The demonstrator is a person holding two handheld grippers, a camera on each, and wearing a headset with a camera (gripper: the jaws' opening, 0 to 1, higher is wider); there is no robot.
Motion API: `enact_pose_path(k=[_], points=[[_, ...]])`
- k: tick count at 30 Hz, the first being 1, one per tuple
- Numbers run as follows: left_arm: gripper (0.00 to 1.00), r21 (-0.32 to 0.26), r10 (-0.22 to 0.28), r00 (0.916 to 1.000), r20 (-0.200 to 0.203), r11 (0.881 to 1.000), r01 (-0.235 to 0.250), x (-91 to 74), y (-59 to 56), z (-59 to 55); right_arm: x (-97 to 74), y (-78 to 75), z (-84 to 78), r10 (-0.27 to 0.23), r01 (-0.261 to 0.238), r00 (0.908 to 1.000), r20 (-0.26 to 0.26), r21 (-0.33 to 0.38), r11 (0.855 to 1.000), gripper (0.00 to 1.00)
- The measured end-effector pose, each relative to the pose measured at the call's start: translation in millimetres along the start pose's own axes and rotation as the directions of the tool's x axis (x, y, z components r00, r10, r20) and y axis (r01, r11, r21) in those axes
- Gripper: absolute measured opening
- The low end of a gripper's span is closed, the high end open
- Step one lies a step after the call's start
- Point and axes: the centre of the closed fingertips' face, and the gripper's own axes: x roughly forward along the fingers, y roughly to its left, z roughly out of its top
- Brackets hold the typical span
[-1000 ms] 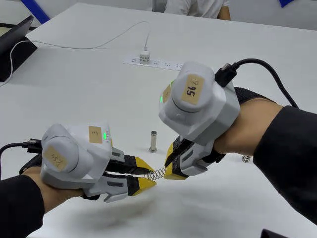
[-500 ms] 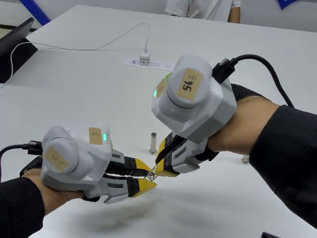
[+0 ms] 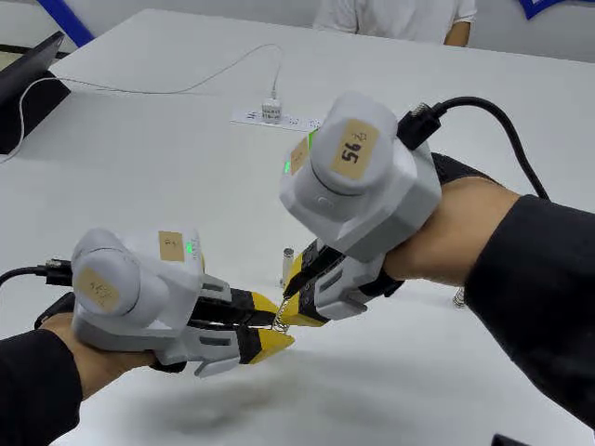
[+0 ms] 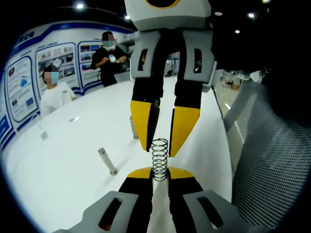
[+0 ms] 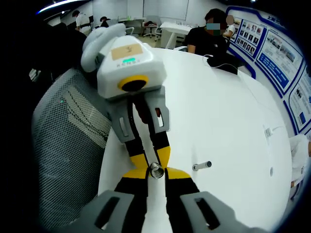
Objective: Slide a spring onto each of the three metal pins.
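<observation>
Clamping one spring between left gripper and right gripper, both pinching it; leaving the nearby pin bare, threading seemingly unstarted.

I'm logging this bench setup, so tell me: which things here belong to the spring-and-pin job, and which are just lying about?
Job:
- spring, held in the left gripper
- right gripper, at the spring's free end
- metal pin on the table

Lying about:
- power strip with a white plug in it
- dark device at the table edge

Shiny metal spring & pin; matt white table.
</observation>
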Motion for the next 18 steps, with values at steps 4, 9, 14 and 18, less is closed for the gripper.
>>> enact_pose_path(k=[4, 9, 14, 18], points=[[0.11, 0.0, 0.001, 1.0, 0.004, 1.0, -0.001, 0.0, -0.1, 0.8, 1.7, 0.0, -1.3, 0.001, -0.001, 1.0, 0.0, 0.005, 1.0, 0.14], [0.11, -0.001, 0.001, 0.9999, 0.01, 1.0, -0.001, -0.2, -0.4, 2.7, 3.6, -0.4, 0.1, 0.001, -0.001, 1.0, 0.007, 0.007, 1.0, 0.13], [0.11, -0.004, 0.005, 0.9999, 0.014, 1.0, -0.005, -0.5, 0.7, 3.0, 3.5, -0.5, 1.3, 0.01, -0.01, 0.9998, 0.016, 0.018, 1.0, 0.12], [0.11, -0.005, 0.013, 0.9997, 0.019, 1.0, -0.013, -0.9, 2.2, 3.7, 2.9, -1.6, 1.5, 0.008, -0.008, 0.9998, 0.016, 0.02, 1.0, 0.12]])
